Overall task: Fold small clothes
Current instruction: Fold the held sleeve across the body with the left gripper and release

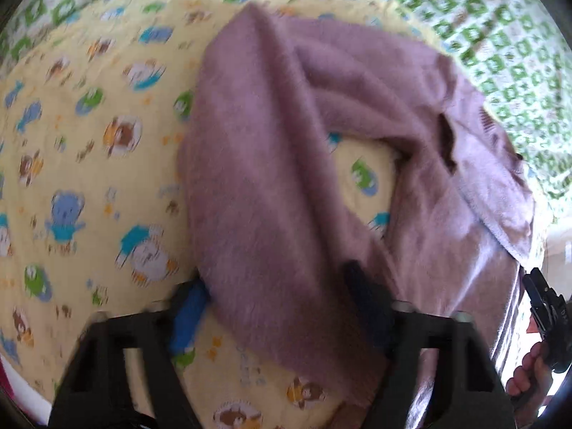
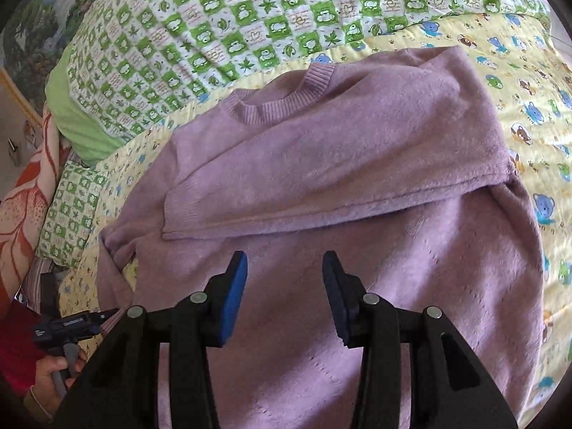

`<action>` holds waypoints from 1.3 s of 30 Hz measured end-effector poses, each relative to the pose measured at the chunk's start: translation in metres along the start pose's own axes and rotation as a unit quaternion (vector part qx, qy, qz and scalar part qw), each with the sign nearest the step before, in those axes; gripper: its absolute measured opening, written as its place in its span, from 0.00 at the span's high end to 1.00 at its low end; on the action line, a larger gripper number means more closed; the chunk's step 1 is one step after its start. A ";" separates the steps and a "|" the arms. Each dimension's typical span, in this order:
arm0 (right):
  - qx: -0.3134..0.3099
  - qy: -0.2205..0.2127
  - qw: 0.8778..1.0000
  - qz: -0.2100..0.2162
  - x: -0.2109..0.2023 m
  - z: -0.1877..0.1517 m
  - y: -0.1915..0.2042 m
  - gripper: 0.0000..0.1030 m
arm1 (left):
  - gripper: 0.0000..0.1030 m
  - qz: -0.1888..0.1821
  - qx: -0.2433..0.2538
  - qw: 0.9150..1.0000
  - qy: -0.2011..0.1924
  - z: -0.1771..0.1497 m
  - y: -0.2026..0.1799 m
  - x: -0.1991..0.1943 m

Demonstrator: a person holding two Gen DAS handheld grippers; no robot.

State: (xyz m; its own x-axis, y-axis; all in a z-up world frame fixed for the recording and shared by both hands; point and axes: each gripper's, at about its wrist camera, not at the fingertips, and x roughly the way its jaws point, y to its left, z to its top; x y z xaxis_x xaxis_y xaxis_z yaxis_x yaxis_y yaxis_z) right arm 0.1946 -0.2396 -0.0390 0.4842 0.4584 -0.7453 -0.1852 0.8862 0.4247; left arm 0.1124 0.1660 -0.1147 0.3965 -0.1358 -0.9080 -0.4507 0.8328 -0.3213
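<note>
A mauve knitted sweater (image 2: pixel 357 186) lies spread on a yellow quilted sheet (image 2: pixel 536 114) printed with small cartoon bears and frogs, filling the middle of the right wrist view from about 9 o'clock round to 4 o'clock. Its fuzzy, brushed knit carries faint vertical lines of eyelet stitches on the body, and a ribbed round collar (image 2: pixel 282 103) sits toward 11 o'clock. One sleeve is laid flat across the chest, its ribbed cuff (image 2: pixel 182 214) ending near 9 o'clock. Beyond the collar, at 12 o'clock, lies a green-and-white checked quilt (image 2: pixel 221 35) with leaf and animal squares; a floral orange blanket (image 2: pixel 25 207) shows at 9 o'clock. The right gripper (image 2: pixel 284 286) hovers over the lower body of the sweater, its blue-faced pads apart with nothing between them. In the blurred left wrist view, the left gripper (image 1: pixel 275 300) has a thick fold of the sweater (image 1: pixel 271 164) draped between its fingers, with the fabric rising toward 12 o'clock; whether the pads press on the knit I cannot tell. A hand (image 2: pixel 46 382) holds a gripper handle at 8 o'clock in the right view.
</note>
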 end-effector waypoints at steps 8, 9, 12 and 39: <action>0.007 -0.012 1.000 -0.004 -0.014 -0.009 0.001 0.56 | 0.92 -0.112 0.056 0.991 -0.039 0.029 -0.056 -0.047; 0.010 -0.015 1.000 -0.005 -0.017 -0.009 -0.002 0.56 | 0.92 -0.137 0.075 0.986 -0.056 0.036 -0.077 -0.063; 0.022 -0.026 0.999 -0.014 -0.024 -0.009 -0.010 0.56 | 0.92 -0.191 0.118 0.971 -0.079 0.054 -0.137 -0.086; 0.046 -0.010 0.999 -0.020 -0.003 0.010 -0.040 0.56 | 0.47 -0.185 0.211 0.960 -0.011 0.036 -0.233 0.020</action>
State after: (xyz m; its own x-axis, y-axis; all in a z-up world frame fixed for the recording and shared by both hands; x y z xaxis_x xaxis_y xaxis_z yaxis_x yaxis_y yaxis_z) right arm 0.2086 -0.2770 -0.0485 0.5068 0.4213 -0.7521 -0.0871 0.8930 0.4416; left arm 0.2540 -0.0112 -0.0484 0.4852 -0.4569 -0.7456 0.0862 0.8735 -0.4792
